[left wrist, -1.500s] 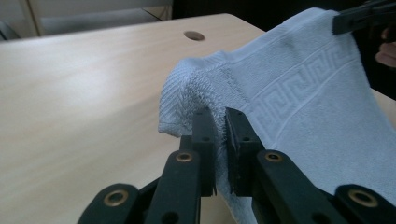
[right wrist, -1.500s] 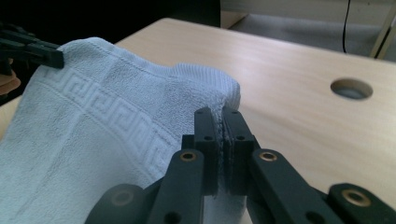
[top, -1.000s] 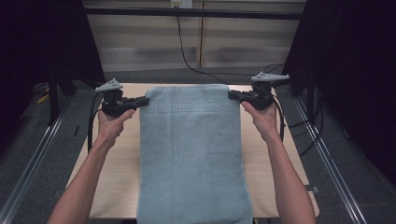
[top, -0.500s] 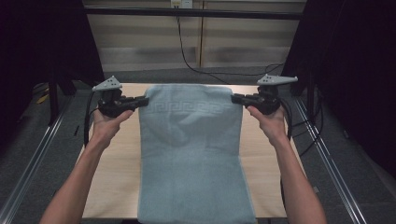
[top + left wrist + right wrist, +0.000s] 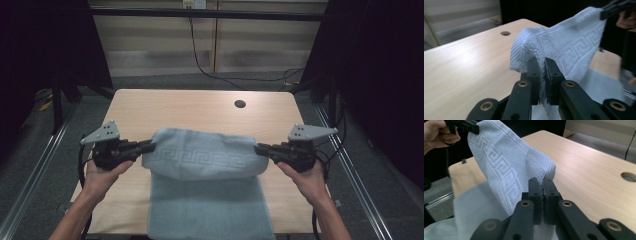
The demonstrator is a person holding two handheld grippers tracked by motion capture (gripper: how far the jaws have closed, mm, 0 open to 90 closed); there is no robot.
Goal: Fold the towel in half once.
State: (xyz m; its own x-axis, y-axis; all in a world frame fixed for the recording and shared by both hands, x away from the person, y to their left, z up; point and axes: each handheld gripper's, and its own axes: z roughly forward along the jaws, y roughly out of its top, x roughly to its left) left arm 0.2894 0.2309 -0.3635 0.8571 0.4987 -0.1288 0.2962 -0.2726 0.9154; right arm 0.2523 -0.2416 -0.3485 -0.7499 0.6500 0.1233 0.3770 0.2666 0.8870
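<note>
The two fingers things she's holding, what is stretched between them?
In the high view, a pale blue towel spans from the left gripper to the right gripper, each pinching one corner, lifted above the table.

bare table beyond towel, unobstructed

Legible text, labels, brands, numbers, signs: none found. Towel: woven Greek-key band along its edge, a pattern and not lettering. Grey plates on the grippers: plain, with small holes, no markings readable. Tabletop: bare wood grain, one round hole, no label.
</note>
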